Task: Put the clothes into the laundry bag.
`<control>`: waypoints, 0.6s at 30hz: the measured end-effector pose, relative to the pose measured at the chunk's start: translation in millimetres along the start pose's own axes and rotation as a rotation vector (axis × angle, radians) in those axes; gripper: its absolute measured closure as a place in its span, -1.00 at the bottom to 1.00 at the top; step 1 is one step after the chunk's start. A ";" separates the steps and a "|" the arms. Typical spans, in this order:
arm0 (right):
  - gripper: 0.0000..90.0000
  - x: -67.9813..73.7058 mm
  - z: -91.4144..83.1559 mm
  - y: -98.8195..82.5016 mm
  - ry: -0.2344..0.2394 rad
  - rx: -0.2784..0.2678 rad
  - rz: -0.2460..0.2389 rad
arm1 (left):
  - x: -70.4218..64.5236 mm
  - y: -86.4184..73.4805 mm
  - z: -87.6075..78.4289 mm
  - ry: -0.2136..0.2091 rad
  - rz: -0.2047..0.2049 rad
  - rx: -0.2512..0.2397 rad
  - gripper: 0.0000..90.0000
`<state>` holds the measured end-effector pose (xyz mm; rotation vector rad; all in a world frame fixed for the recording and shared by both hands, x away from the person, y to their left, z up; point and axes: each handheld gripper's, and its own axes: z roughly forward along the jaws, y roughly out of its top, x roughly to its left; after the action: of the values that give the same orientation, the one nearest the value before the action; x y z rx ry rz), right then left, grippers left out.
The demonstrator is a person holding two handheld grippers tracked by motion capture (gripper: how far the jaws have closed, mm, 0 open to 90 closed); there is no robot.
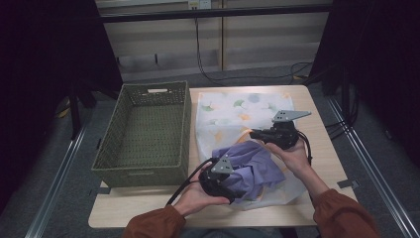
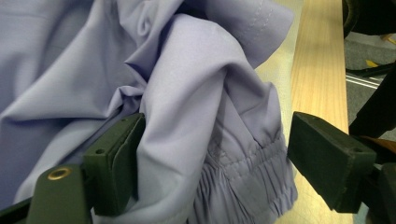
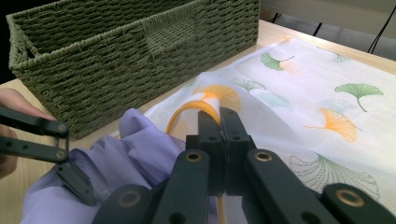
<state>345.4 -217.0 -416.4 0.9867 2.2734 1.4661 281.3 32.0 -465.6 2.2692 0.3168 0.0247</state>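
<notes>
While the woven basket point(image 1: 143, 134) stands empty at nine o'clock, the left gripper point(image 2: 217, 154) has its jaws wide around a lilac garment point(image 1: 250, 168) at table centre, one pad touching, the other clear. At three o'clock the right gripper point(image 3: 220, 135) is clamped on the leaf-print cloth point(image 1: 237, 111). Pulling that pinched cloth could drag the loose garment toward the table's near edge.

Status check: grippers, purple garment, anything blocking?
Left gripper open, jaws astride crumpled purple garment. Right gripper shut on white leaf-print sheer cloth. Green woven basket alongside, nothing blocking.
</notes>
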 end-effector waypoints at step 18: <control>0.99 1.8 2.2 -0.2 0.010 0.005 -0.005 | -1.9 -11.0 27.8 0.018 0.024 0.086 -0.55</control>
<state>345.2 -214.4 -417.4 0.9769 2.2861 1.4677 280.4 17.8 -492.0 2.3598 0.3051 0.0454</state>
